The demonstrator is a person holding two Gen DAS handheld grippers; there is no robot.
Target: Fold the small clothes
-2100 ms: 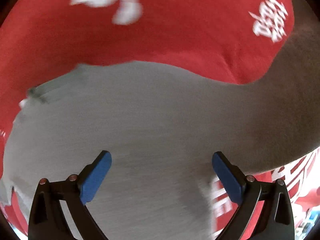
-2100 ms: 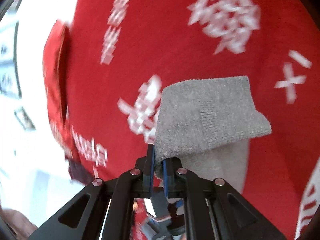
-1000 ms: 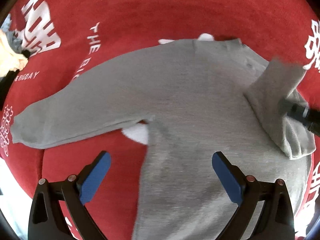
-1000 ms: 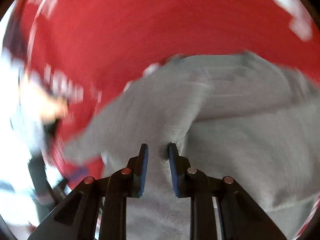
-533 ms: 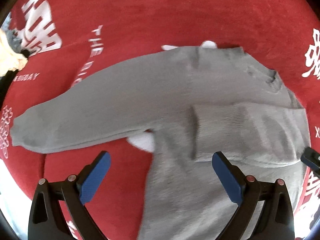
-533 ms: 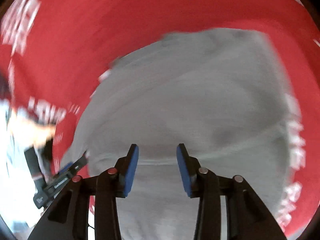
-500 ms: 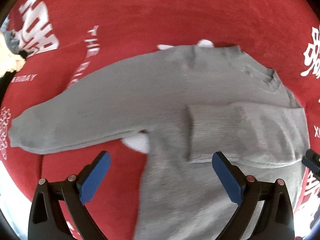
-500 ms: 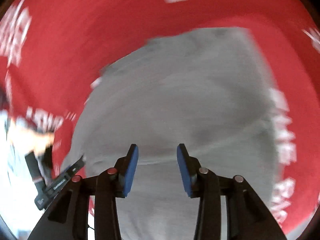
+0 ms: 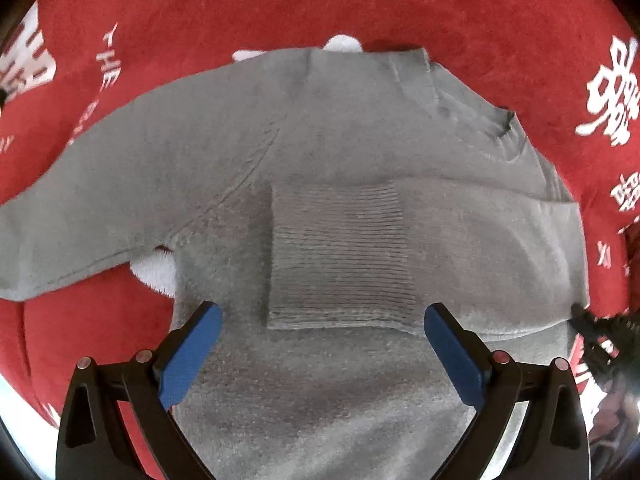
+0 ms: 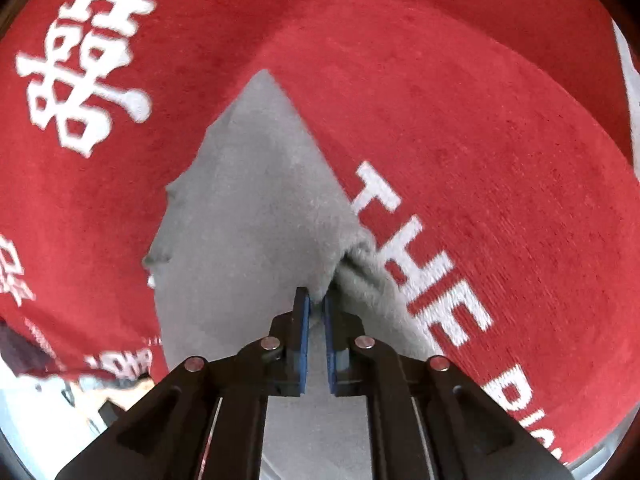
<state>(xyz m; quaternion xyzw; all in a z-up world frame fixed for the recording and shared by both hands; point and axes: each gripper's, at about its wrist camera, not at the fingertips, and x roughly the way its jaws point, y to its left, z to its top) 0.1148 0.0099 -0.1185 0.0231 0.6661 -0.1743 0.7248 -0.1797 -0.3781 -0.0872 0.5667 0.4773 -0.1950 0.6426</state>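
Your right gripper [image 10: 316, 312] pinches the grey sweater's [image 9: 340, 168] edge just beside the folded sleeve [image 9: 340, 256]; yanking could unfold it, your left gripper [image 9: 320, 356] spread idle.

Flat grey sweater [image 9: 340, 152] on red blanket [image 9: 360, 4], open room above

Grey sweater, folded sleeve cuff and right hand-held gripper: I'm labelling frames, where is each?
grey sweater [image 9: 328, 392]: left wrist view, lower body panel.
folded sleeve cuff [image 9: 340, 252]: left wrist view, ribbed middle.
right hand-held gripper [image 10: 315, 312]: right wrist view, between fingertips pinching grey fabric.
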